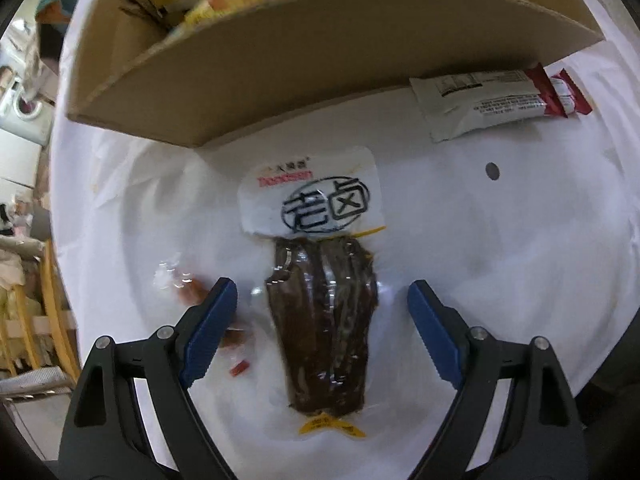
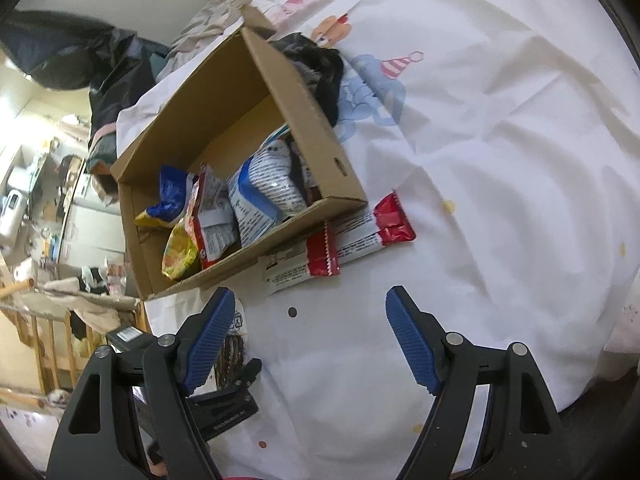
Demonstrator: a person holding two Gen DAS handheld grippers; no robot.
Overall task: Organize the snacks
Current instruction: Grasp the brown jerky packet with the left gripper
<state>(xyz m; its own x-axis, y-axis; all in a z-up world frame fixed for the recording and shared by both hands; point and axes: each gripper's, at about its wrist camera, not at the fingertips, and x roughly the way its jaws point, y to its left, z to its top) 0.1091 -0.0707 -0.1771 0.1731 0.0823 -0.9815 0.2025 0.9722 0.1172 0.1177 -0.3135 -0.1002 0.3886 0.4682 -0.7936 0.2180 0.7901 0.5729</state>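
Left gripper (image 1: 322, 308): fingers apart, straddling a dark meat packet (image 1: 324, 320) lying on the white sheet (image 1: 500, 240) before the cardboard box (image 1: 280, 80). Right gripper (image 2: 310, 336): fingers apart, empty, above the sheet; red-and-white bars (image 2: 340, 244) beside the snack-filled box

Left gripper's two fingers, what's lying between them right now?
The vacuum-sealed braised meat packet lies on the white cloth between the open left gripper fingers, seen in the left wrist view.

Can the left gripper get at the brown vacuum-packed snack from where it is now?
Probably yes. The left gripper is open, and the brown vacuum-packed snack lies flat on the white sheet between its fingers, nothing covering it.
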